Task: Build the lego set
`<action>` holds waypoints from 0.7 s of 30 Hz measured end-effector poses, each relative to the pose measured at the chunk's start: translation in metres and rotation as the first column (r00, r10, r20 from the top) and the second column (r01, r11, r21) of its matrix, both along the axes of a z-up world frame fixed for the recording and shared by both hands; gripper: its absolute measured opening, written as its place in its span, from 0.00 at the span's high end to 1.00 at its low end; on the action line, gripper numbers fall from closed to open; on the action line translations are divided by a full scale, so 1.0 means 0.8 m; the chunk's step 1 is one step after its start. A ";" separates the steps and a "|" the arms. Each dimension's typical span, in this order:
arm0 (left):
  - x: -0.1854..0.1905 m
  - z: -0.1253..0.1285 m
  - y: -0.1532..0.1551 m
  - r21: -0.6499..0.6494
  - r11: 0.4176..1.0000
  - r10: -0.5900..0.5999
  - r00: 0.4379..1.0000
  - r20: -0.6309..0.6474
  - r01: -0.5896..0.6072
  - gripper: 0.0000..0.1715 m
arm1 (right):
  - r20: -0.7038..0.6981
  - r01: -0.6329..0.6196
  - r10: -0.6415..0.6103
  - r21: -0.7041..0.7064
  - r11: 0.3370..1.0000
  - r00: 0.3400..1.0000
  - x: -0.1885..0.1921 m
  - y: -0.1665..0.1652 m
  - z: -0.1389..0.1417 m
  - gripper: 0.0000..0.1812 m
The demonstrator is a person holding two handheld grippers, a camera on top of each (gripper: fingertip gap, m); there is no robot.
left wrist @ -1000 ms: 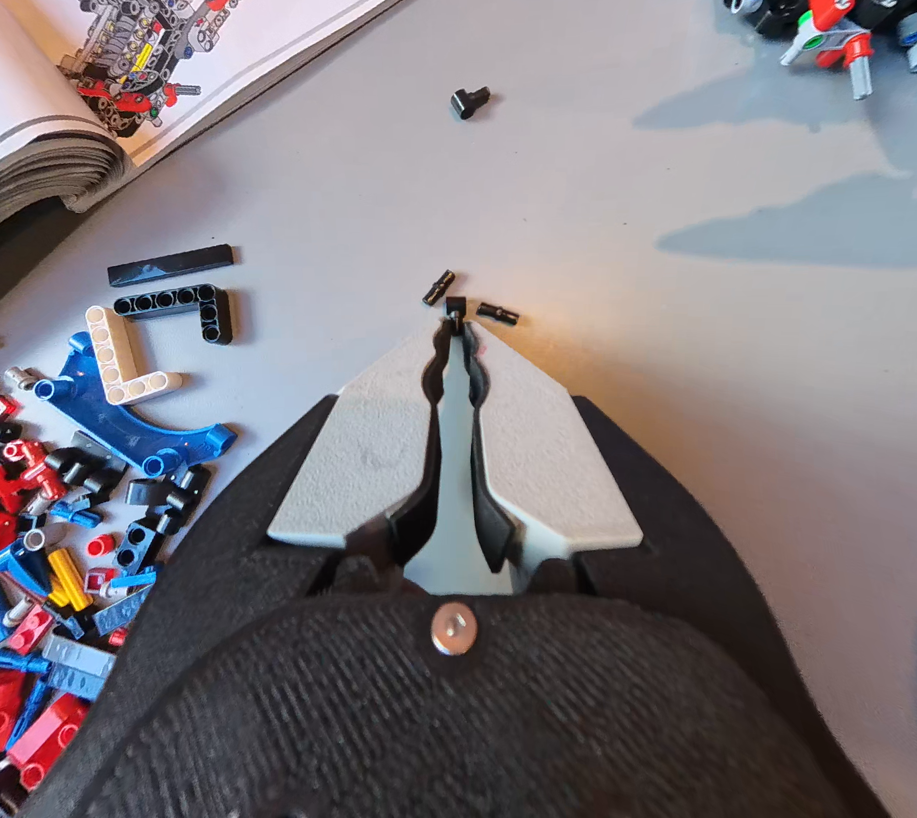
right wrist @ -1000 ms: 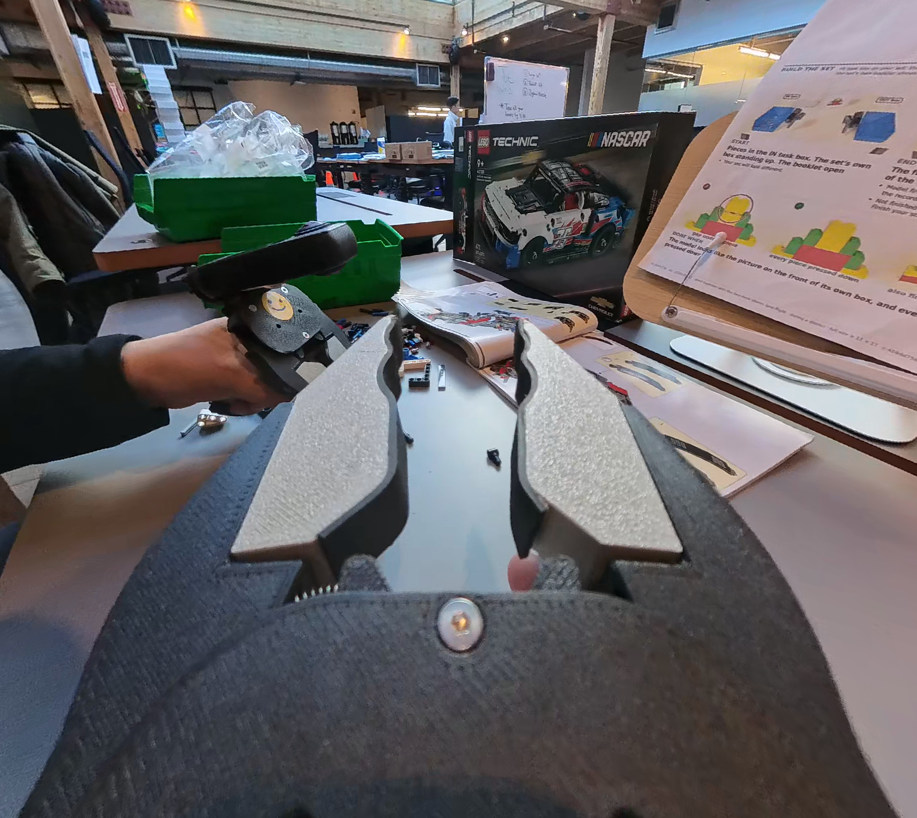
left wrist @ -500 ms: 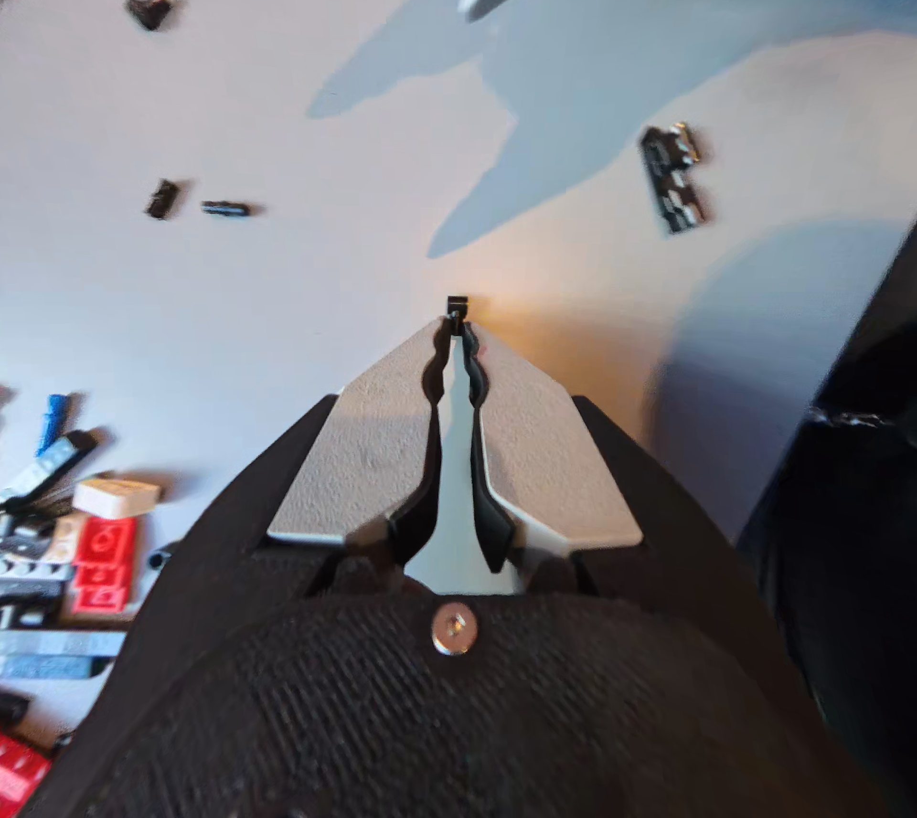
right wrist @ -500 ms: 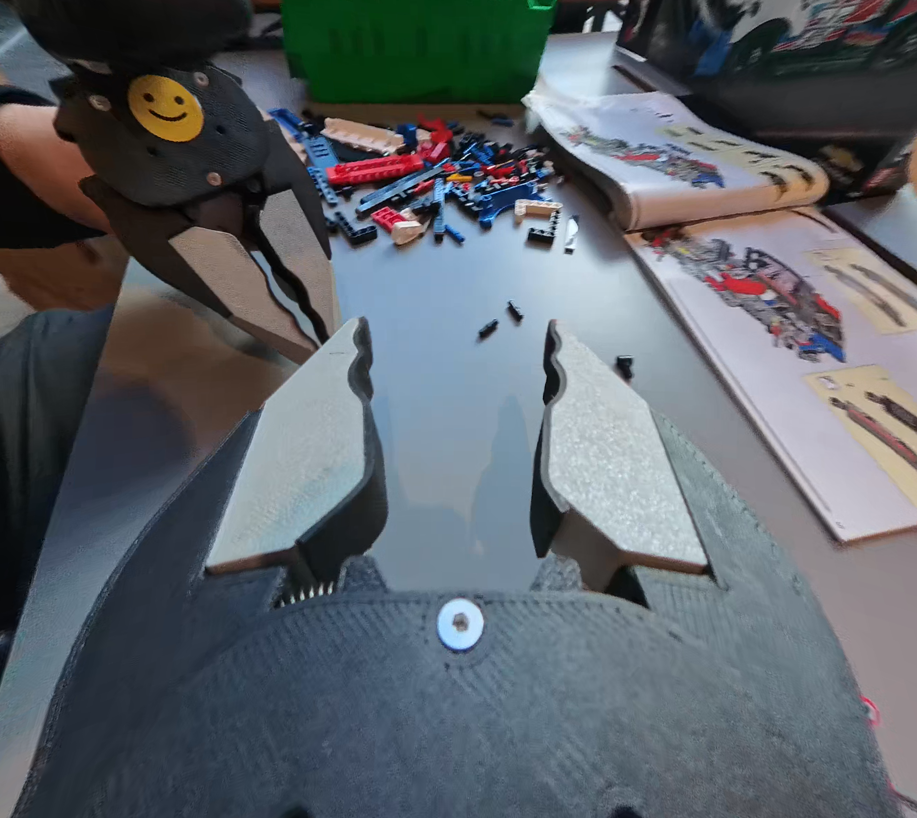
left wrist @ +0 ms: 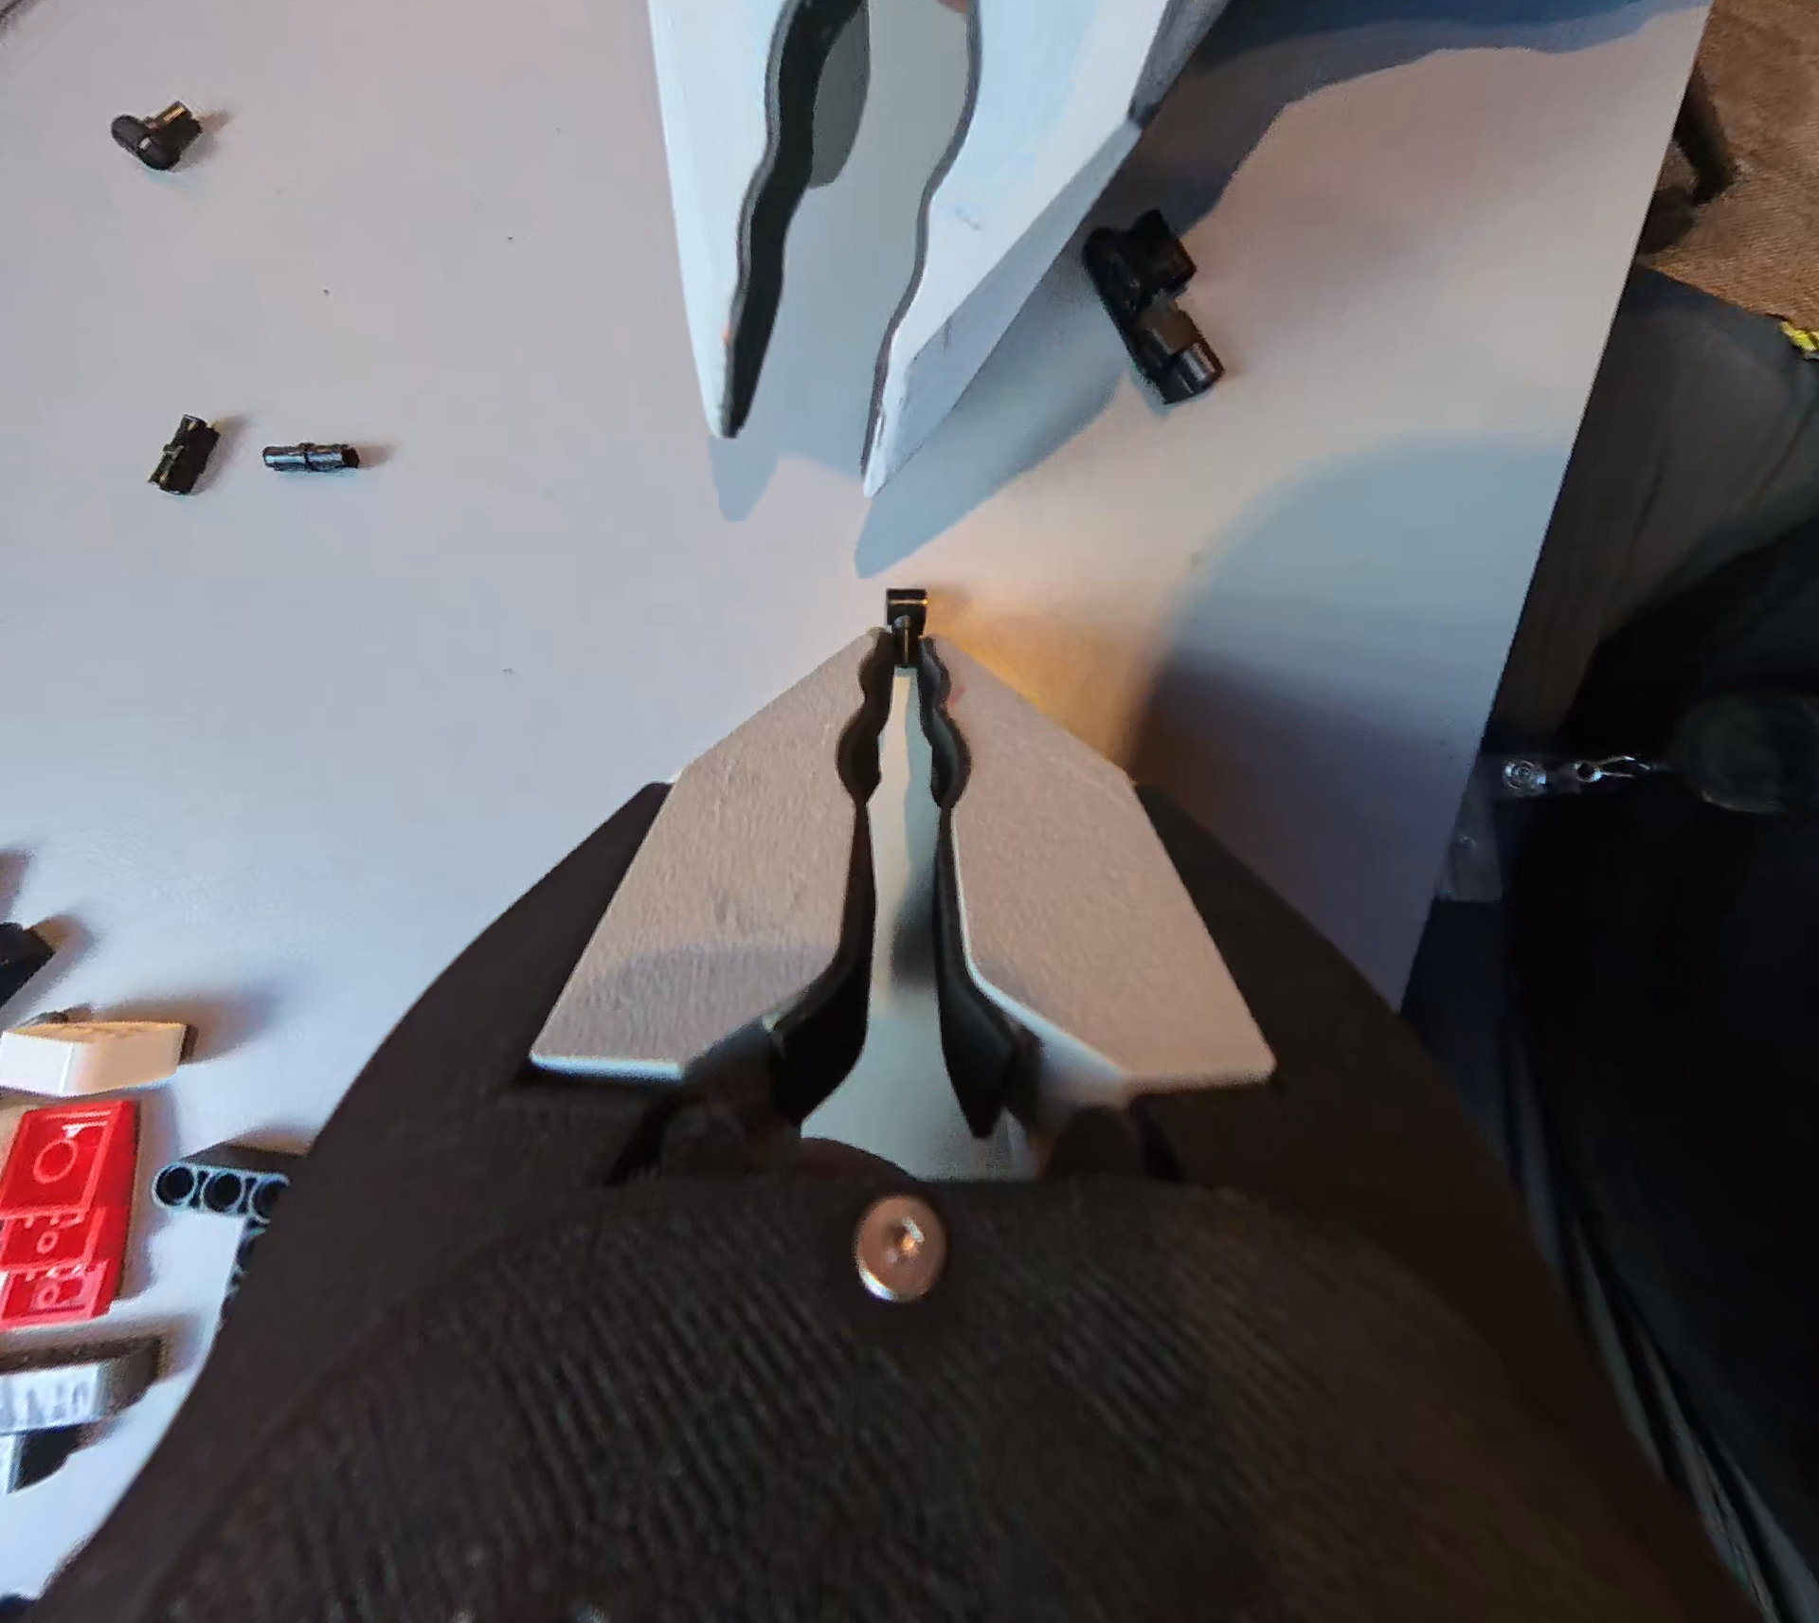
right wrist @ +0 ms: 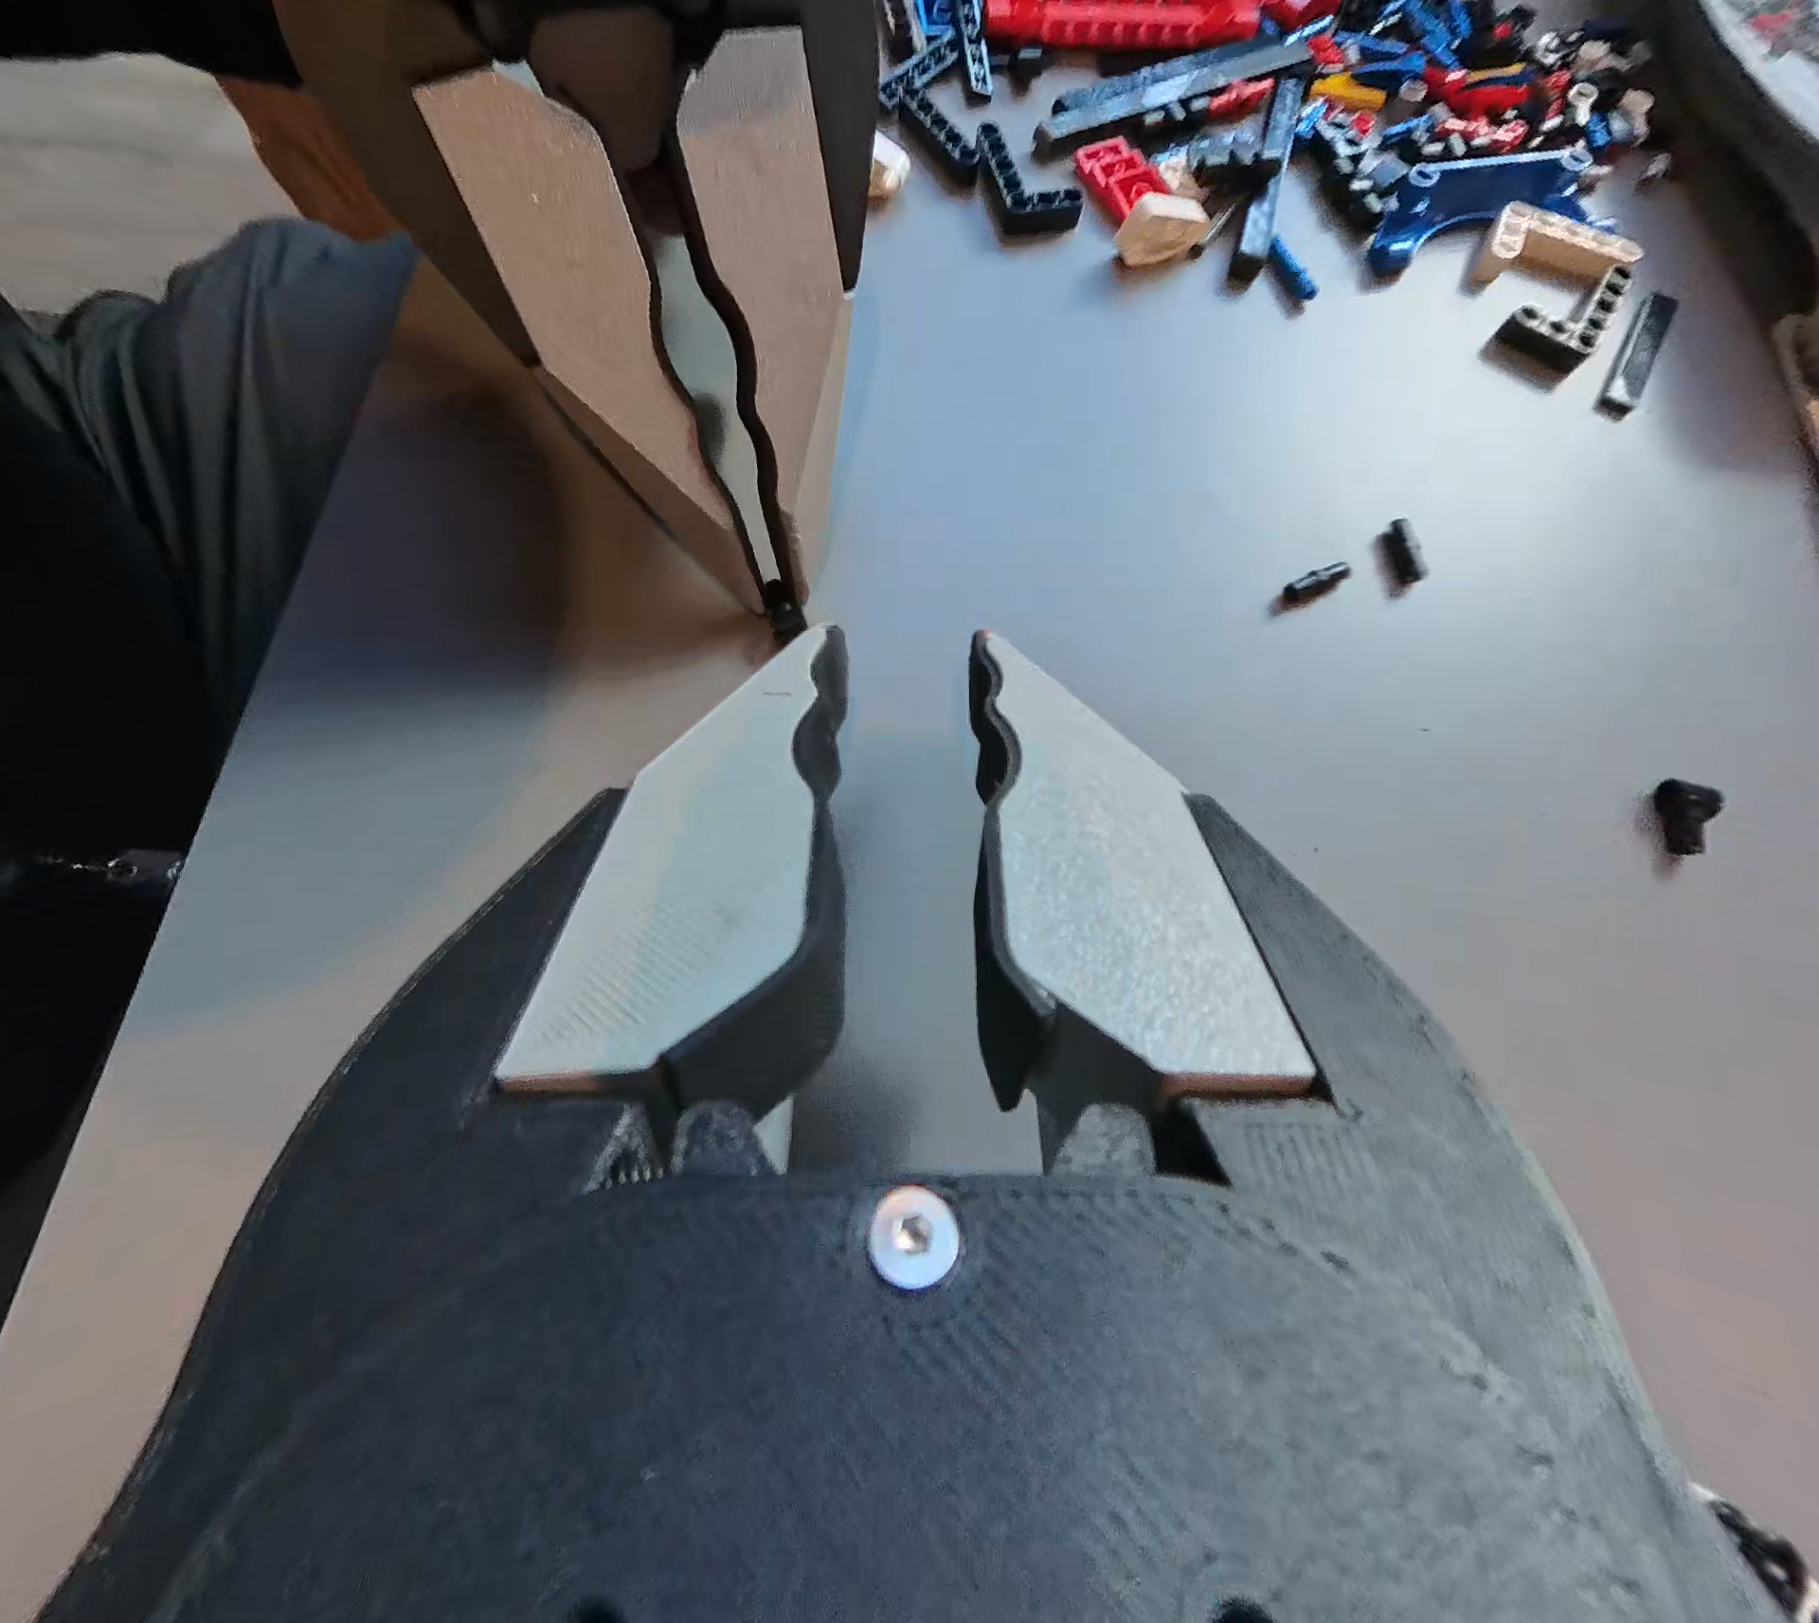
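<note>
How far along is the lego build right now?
Early, from what shows. Done: nothing assembled is in view. In hand: the left gripper is shut on a small black pin; the right gripper is open, empty, tips facing it. Left: the loose piece pile and stray black pins remain on the table.

Both views are fairly bright, lit from above and to one side, so the right tongs (left wrist: 802, 434) throw a hard-edged bluish shadow across the pale counter (left wrist: 413, 276) and a warm orange glow sits beside the left tongs (left wrist: 903, 658). In the right wrist view the counter (right wrist: 1230, 434) carries a dull sheen. The wide-angle lens bends the edges, and the loose brick pile (right wrist: 1280, 50) and far corners look soft, smeared with motion blur.
</note>
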State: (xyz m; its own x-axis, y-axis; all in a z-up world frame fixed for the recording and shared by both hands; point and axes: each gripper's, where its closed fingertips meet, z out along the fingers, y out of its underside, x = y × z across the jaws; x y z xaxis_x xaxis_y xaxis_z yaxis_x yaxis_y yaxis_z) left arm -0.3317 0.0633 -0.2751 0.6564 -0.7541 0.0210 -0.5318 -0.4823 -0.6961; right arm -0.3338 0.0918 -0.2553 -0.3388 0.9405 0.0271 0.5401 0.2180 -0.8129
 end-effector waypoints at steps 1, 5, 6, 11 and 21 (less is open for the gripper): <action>0.000 0.000 -0.001 0.002 1.000 -0.002 1.000 0.003 0.002 0.99 | 0.015 -0.002 0.002 -0.006 1.000 1.000 0.000 -0.001 -0.002 0.90; -0.001 0.000 -0.003 0.016 1.000 -0.015 1.000 0.003 0.015 0.99 | -0.006 0.022 -0.023 -0.049 0.999 1.000 -0.001 0.007 0.004 0.92; -0.001 0.000 -0.003 0.020 1.000 -0.018 1.000 0.003 0.018 0.99 | -0.021 0.023 -0.024 -0.062 0.998 0.999 -0.001 0.009 0.007 0.93; 0.000 0.000 -0.003 0.057 0.997 -0.045 0.999 -0.030 0.047 0.99 | -0.045 -0.100 0.097 -0.072 0.992 0.994 0.010 -0.011 0.012 0.93; 0.003 0.001 0.000 0.143 0.983 -0.094 0.986 -0.135 0.113 0.99 | 0.031 -0.188 0.186 0.118 0.975 0.982 0.009 -0.035 -0.013 0.89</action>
State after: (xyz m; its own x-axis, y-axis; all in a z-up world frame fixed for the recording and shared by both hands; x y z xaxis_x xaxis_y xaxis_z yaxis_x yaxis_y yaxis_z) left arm -0.3297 0.0633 -0.2744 0.5645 -0.8064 -0.1762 -0.6623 -0.3150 -0.6798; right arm -0.3269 0.0635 -0.2654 -0.5099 0.8508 0.1271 0.4966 0.4117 -0.7641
